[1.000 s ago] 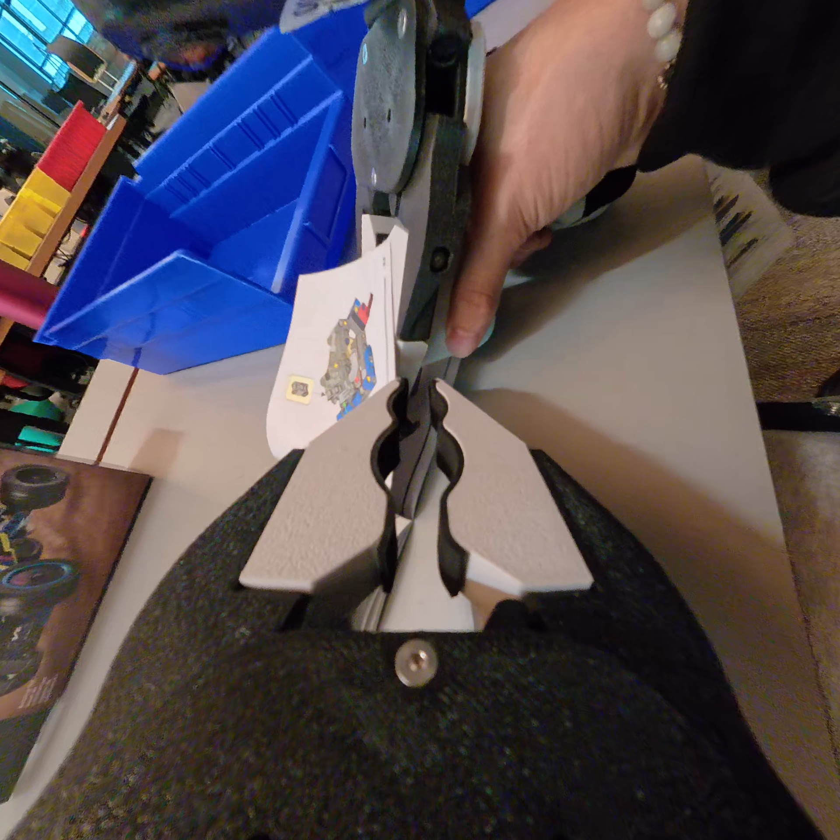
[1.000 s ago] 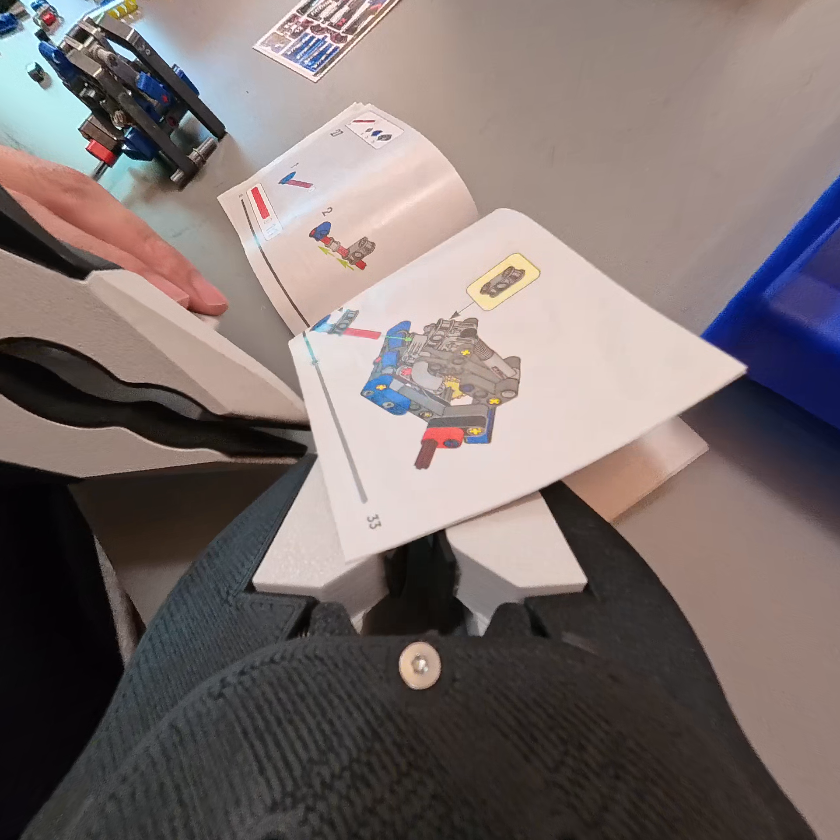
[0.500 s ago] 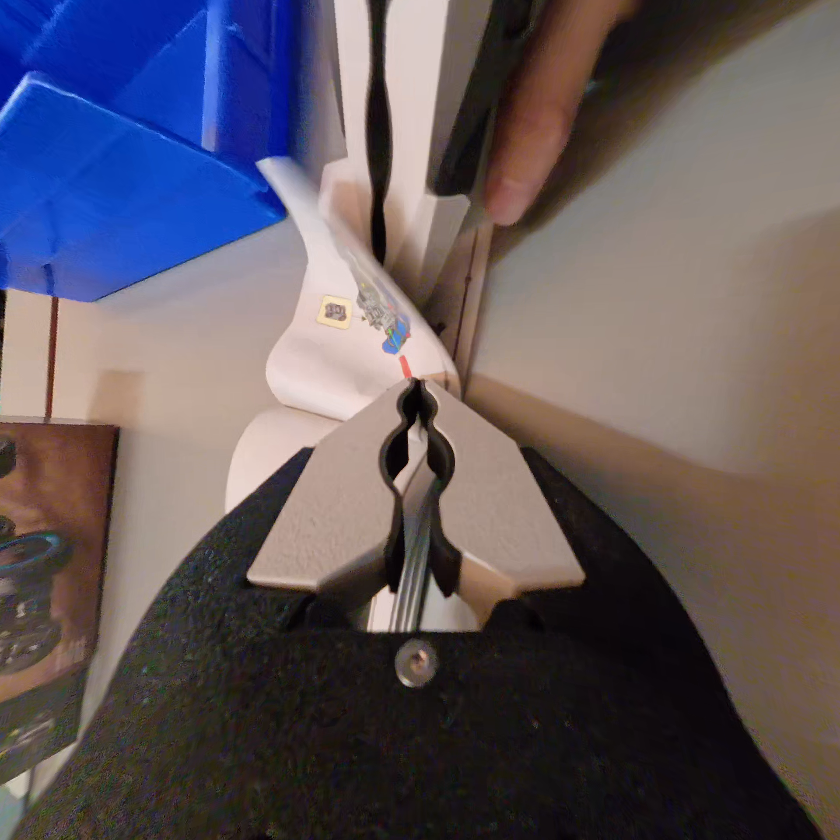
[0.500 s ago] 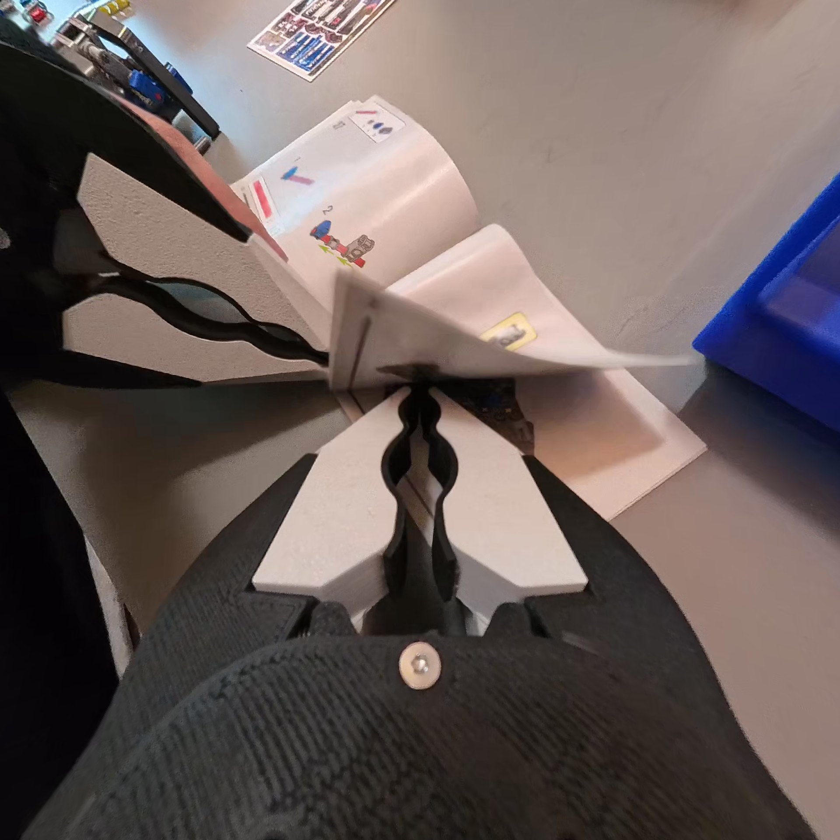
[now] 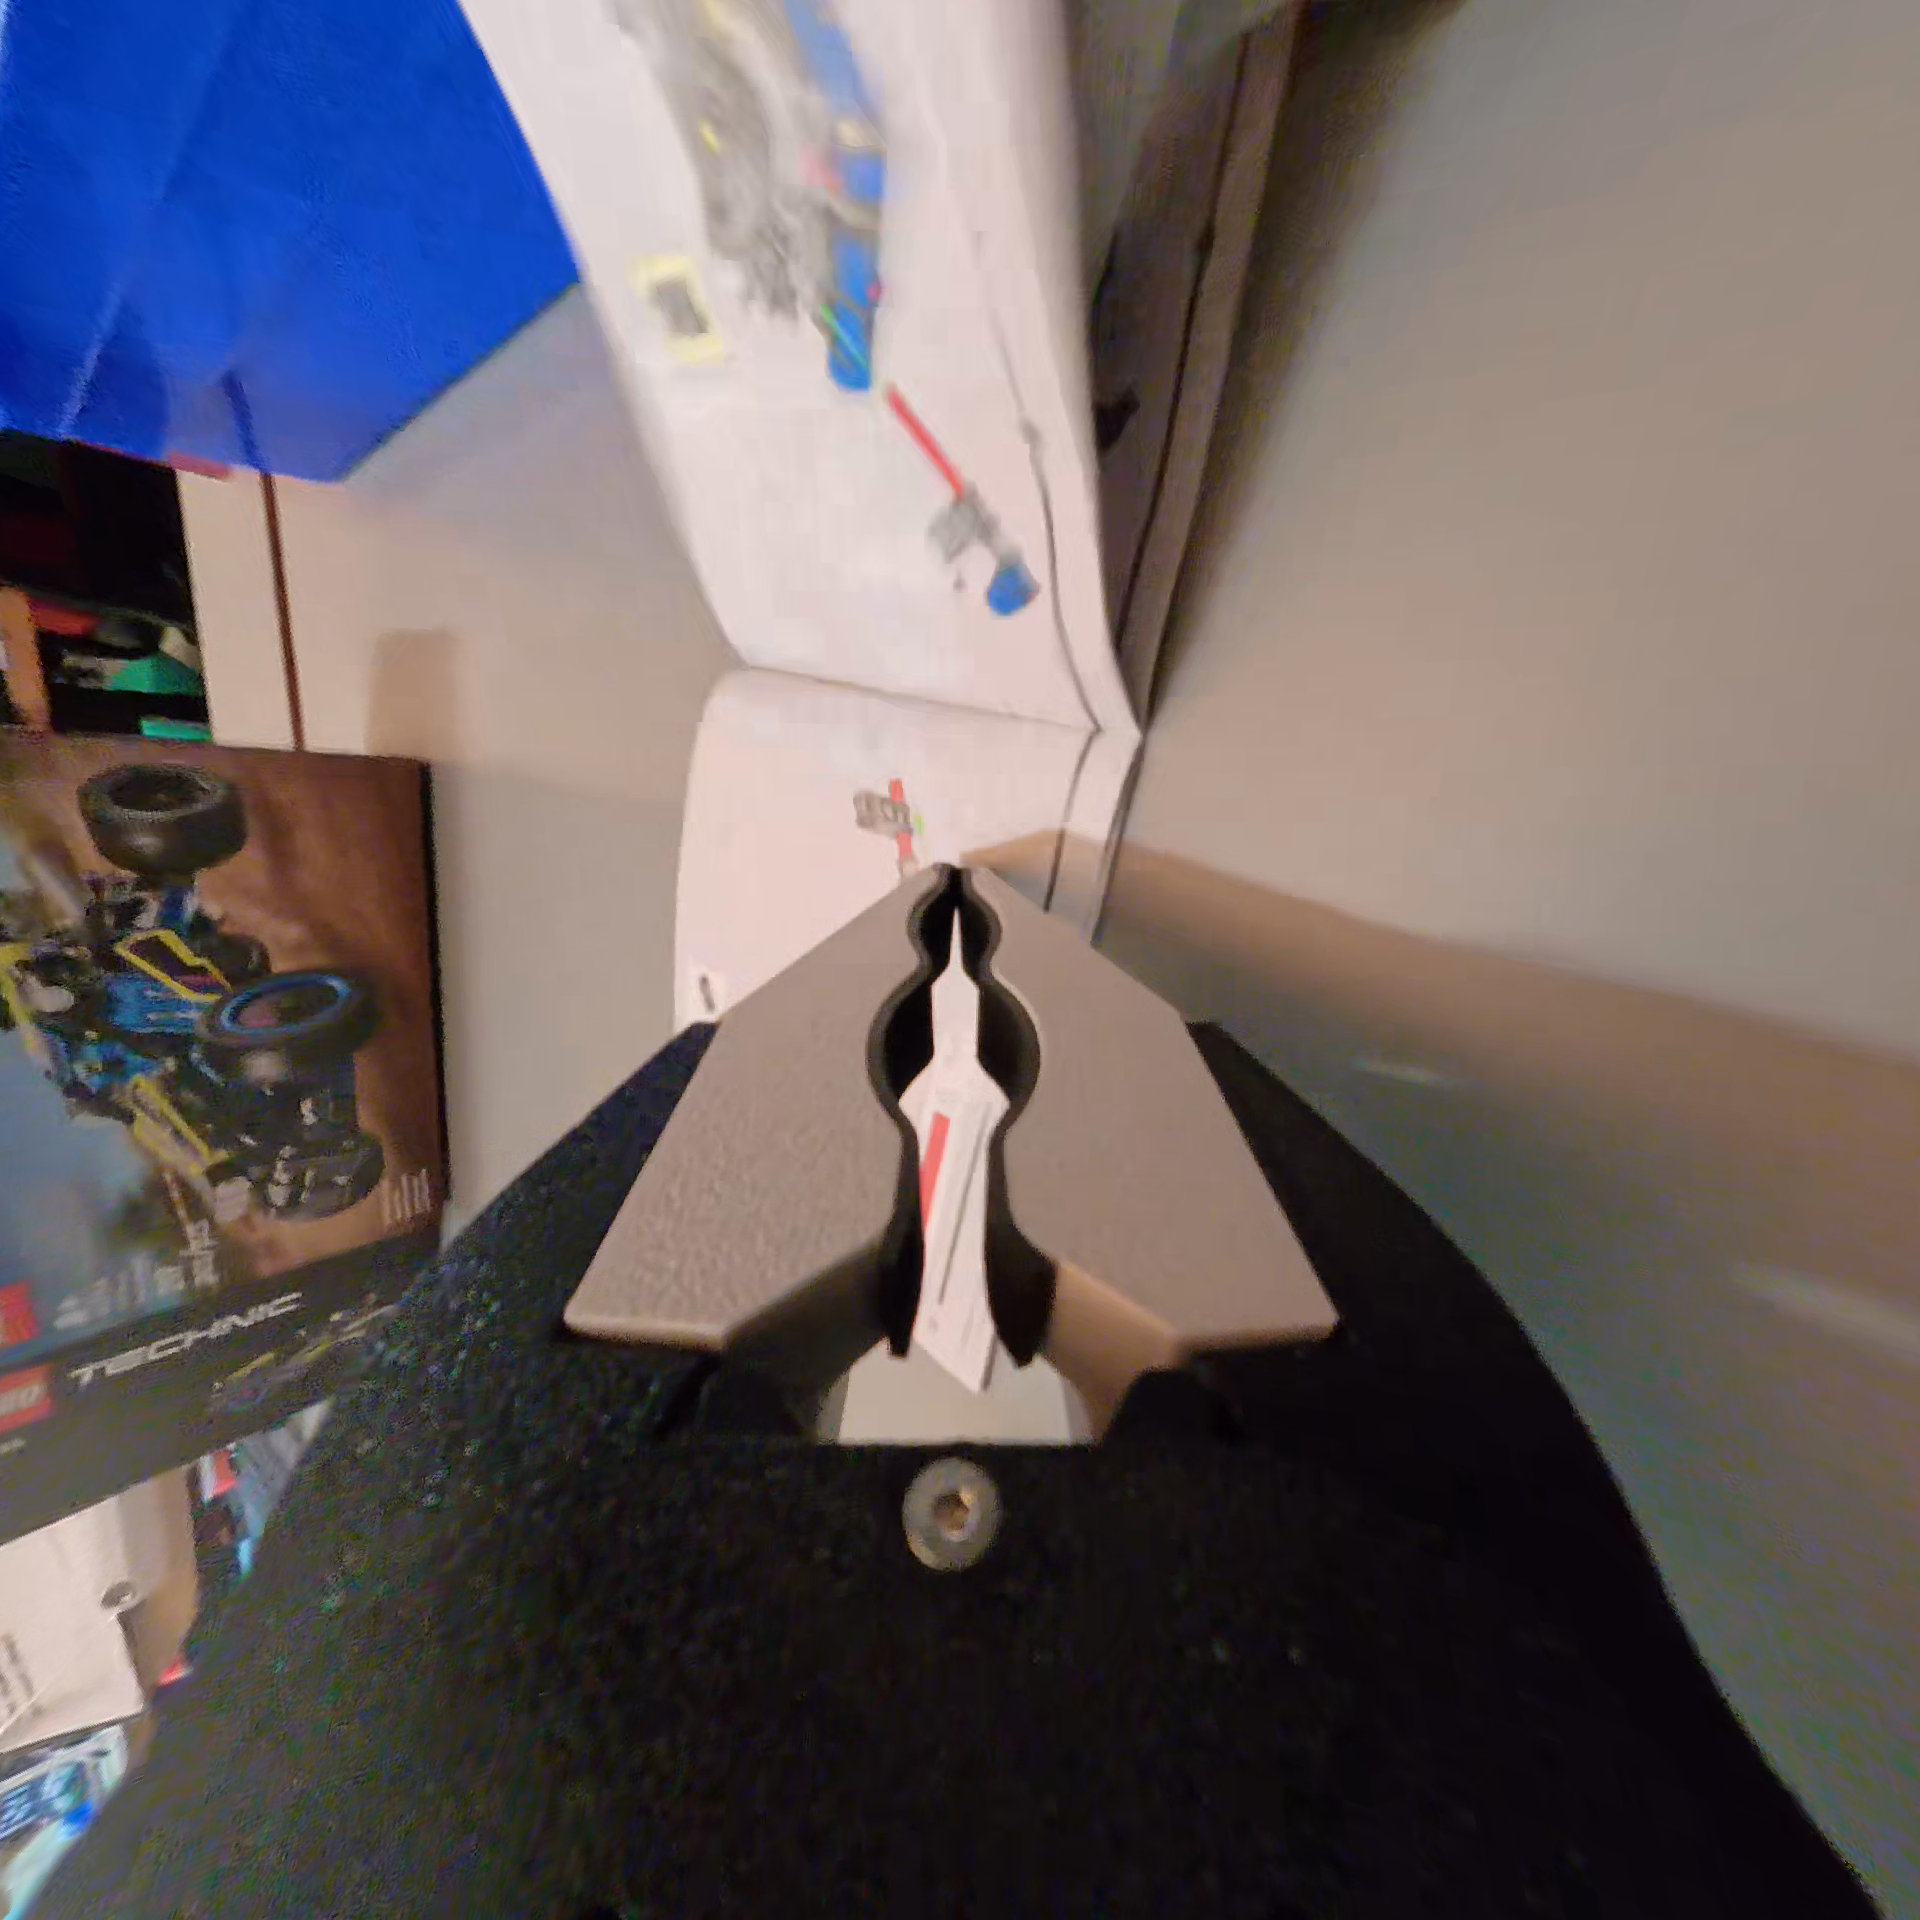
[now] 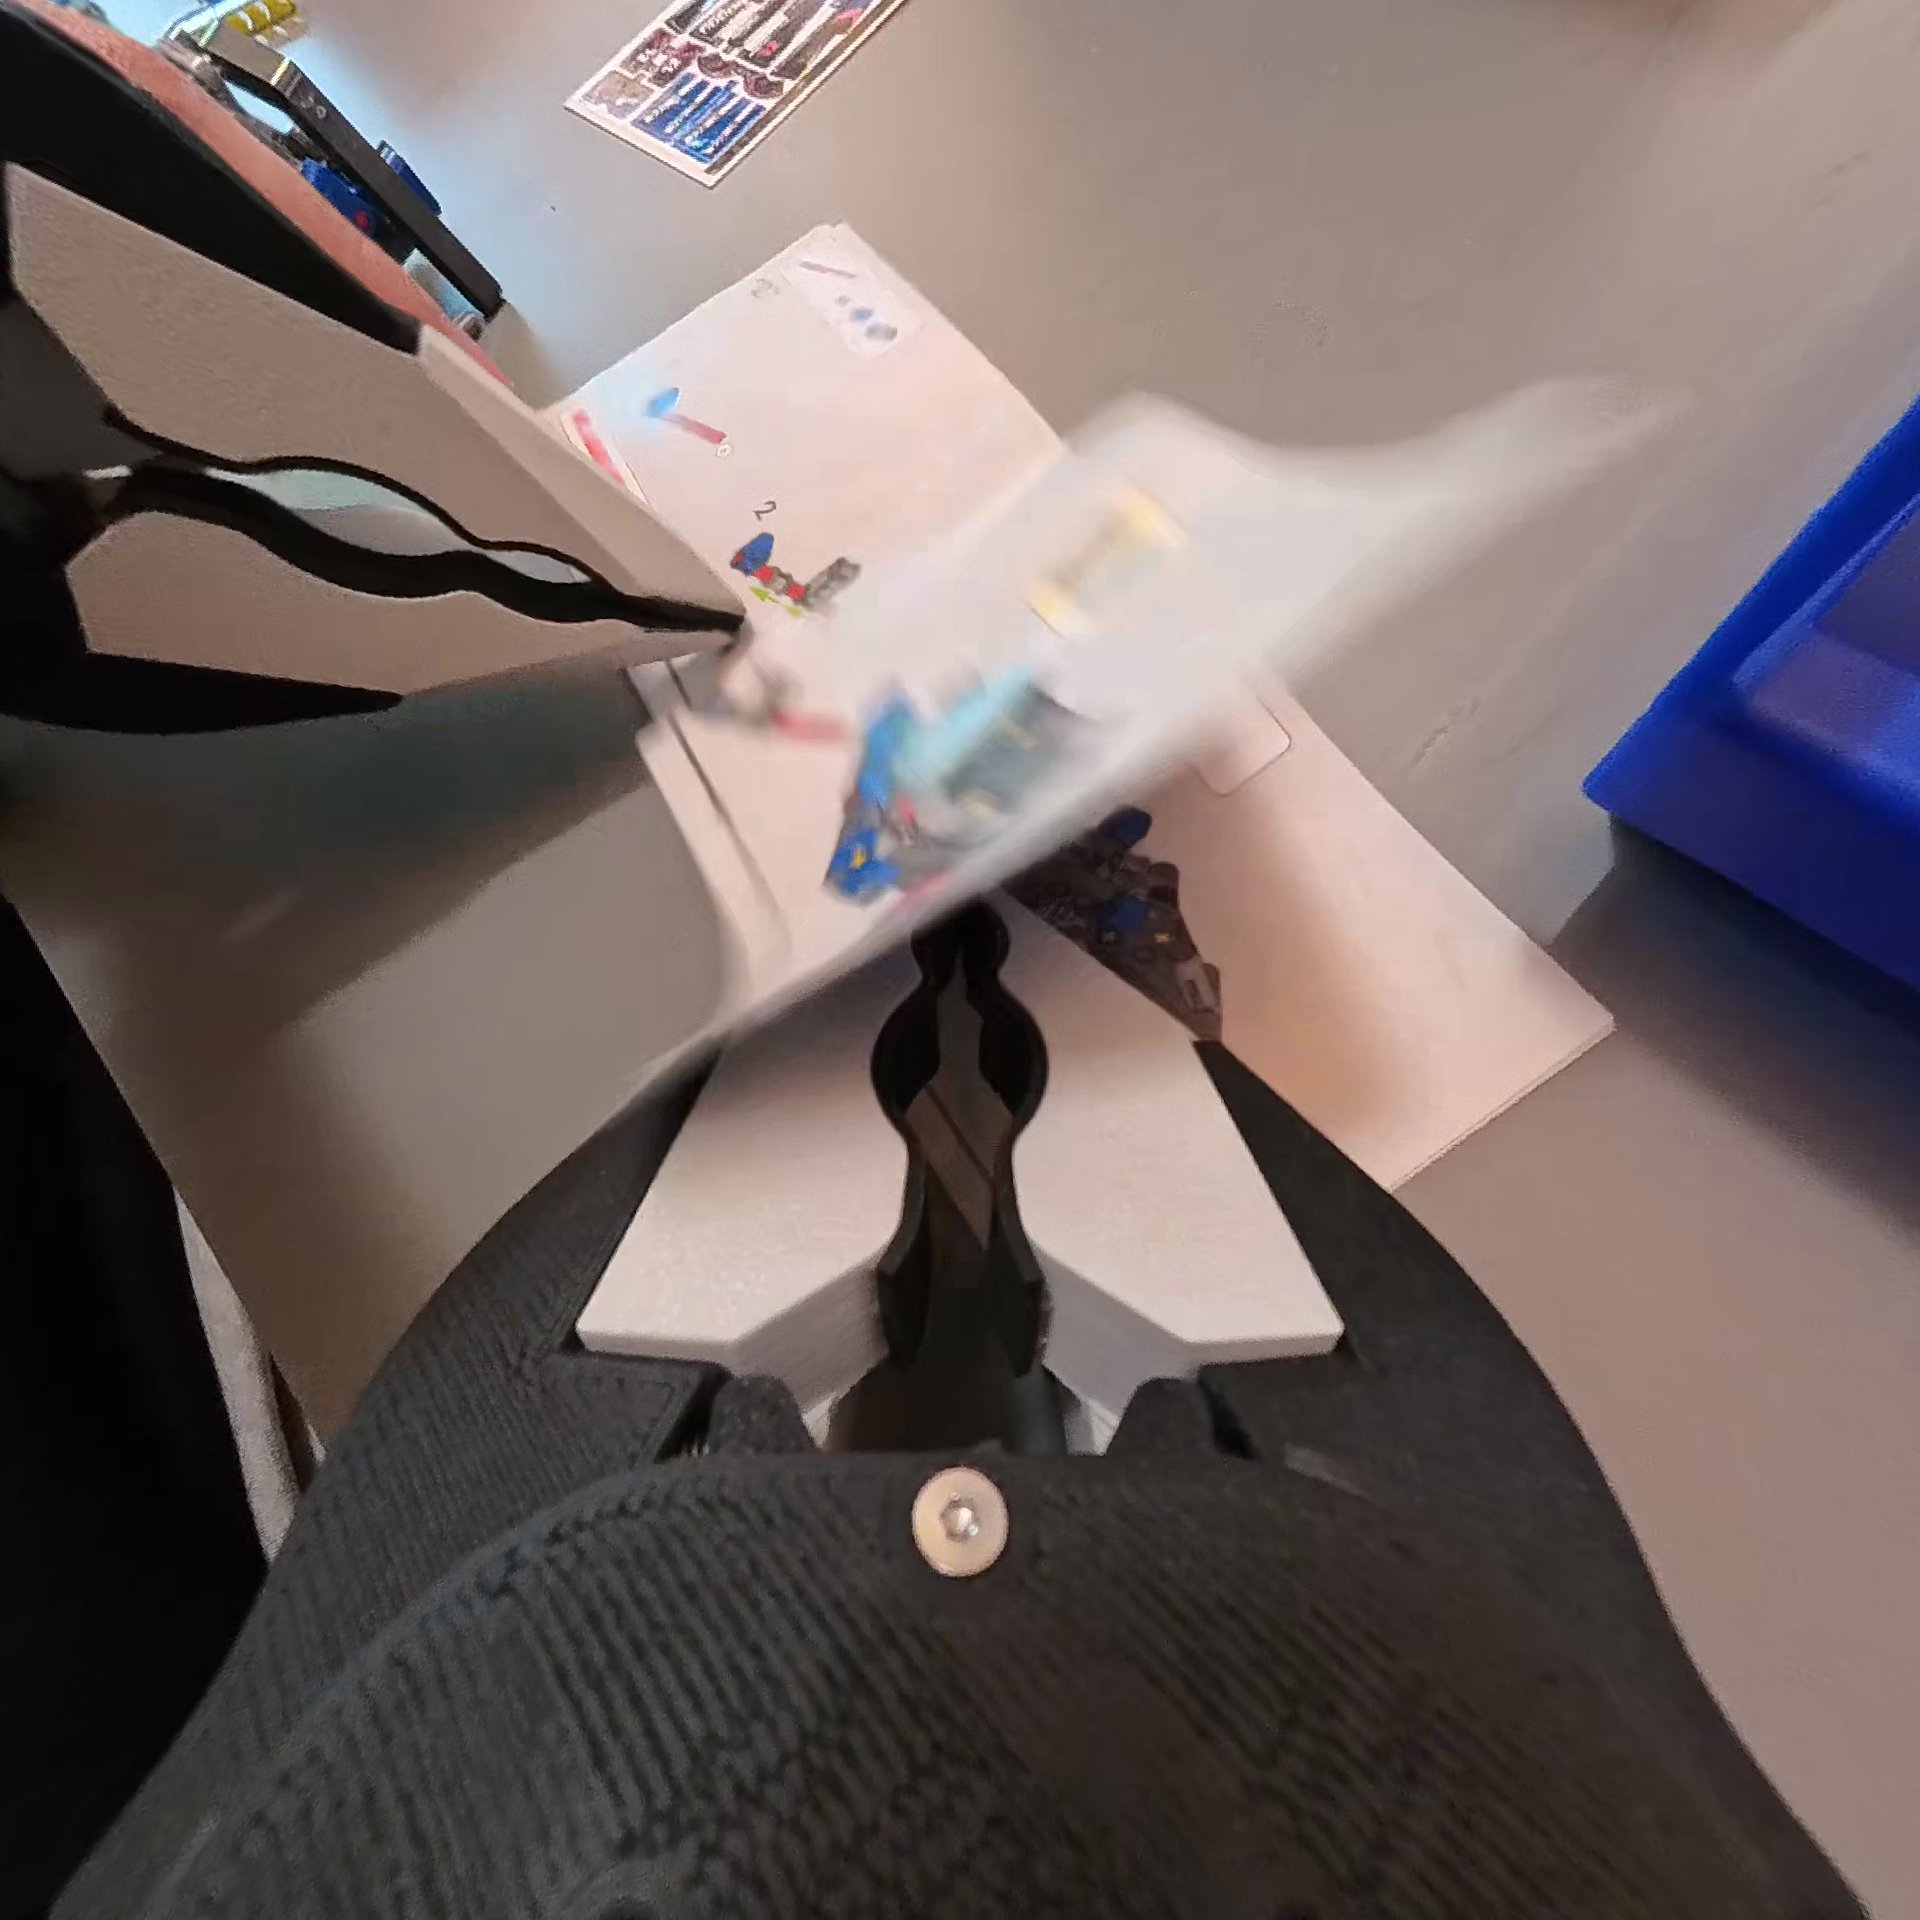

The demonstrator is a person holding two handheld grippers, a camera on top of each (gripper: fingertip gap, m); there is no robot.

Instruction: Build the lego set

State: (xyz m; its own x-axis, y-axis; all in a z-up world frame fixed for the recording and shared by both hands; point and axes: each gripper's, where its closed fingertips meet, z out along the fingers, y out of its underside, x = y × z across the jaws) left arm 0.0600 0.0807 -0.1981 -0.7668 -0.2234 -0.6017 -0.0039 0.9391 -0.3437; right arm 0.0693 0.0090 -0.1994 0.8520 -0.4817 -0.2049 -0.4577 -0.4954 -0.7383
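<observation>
My left claw (image 5: 954, 883) is clamped tight, and there's a strip of white paper with a red bar running right through its jaws, so I'm pinching a page (image 6: 1039, 644) of the instruction booklet (image 6: 1351, 987). In the right wrist view that page stands up off the booklet at centre frame, all blur, blue and grey drawing smeared across it. The booklet itself lies open on the grey table (image 6: 1247, 208), its right half flat toward the lower right.

My right claw (image 6: 961, 930) sits just under the raised page, jaws drawn together, nothing between them that I can see. The page edge covers its very tips.

Blue bin (image 6: 1787, 727) at the right edge, near the booklet but apart from it. Sticker sheet (image 6: 727, 73) flat at the top of the frame. Upper left, behind my left claw, a bit of the partly built model (image 6: 343, 156) peeks out. In the left wrist view, the set's box (image 5: 208, 1039) lies at the left.
</observation>
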